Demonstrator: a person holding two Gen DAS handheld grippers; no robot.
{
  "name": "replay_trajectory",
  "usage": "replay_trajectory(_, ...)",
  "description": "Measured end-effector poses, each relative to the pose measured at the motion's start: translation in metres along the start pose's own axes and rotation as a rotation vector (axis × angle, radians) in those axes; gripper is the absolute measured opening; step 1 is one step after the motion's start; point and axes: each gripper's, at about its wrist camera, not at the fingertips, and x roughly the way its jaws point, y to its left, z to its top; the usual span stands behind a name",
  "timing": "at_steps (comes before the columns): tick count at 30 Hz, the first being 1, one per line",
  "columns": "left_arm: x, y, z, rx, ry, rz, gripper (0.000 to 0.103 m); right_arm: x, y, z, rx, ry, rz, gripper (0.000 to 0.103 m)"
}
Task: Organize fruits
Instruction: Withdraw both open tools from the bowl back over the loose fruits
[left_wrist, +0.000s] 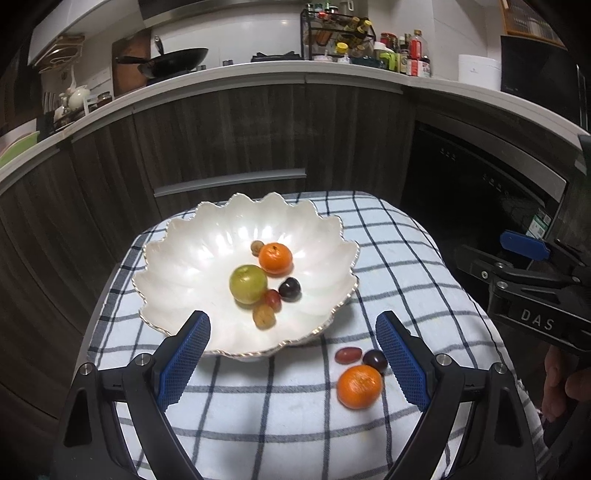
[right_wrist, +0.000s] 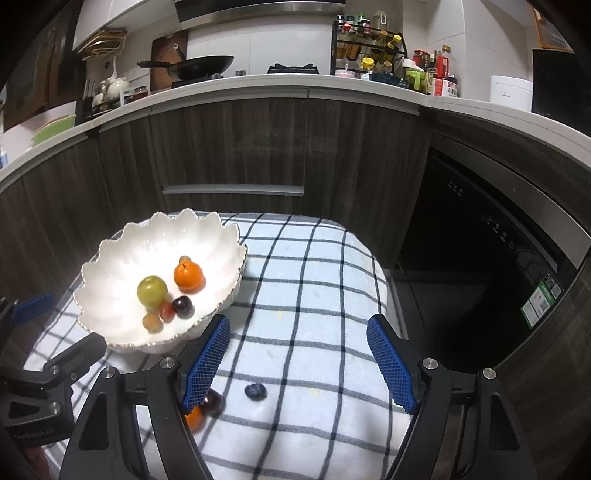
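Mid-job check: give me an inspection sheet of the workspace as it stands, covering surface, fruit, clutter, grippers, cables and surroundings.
Surface: checked cloth covering the small table, lying flat.
Job's things: scalloped white bowl holds a green fruit, an orange, a dark plum and three small reddish-brown fruits. Still on the cloth: a second orange, a dark fruit, a red grape and a blueberry.
Clutter: nothing seen on the cloth apart from fruit.
Grippers: left gripper open, empty, near the bowl's front rim; right gripper open, empty, above the blueberry.
Cables: nothing seen.
Surroundings: kitchen counter with wok, spice rack, dark oven.
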Motion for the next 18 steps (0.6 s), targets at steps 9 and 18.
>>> replay_trajectory(9,0.005,-0.019,-0.017,0.049,0.023,-0.041,0.092,0.008,-0.007,-0.016,-0.029,0.029,0.058,0.077)
replay_trajectory(18,0.014,-0.032,-0.034,0.076,0.04,-0.062,0.091,0.018,-0.004,-0.031,-0.081,0.055,0.105,0.077)
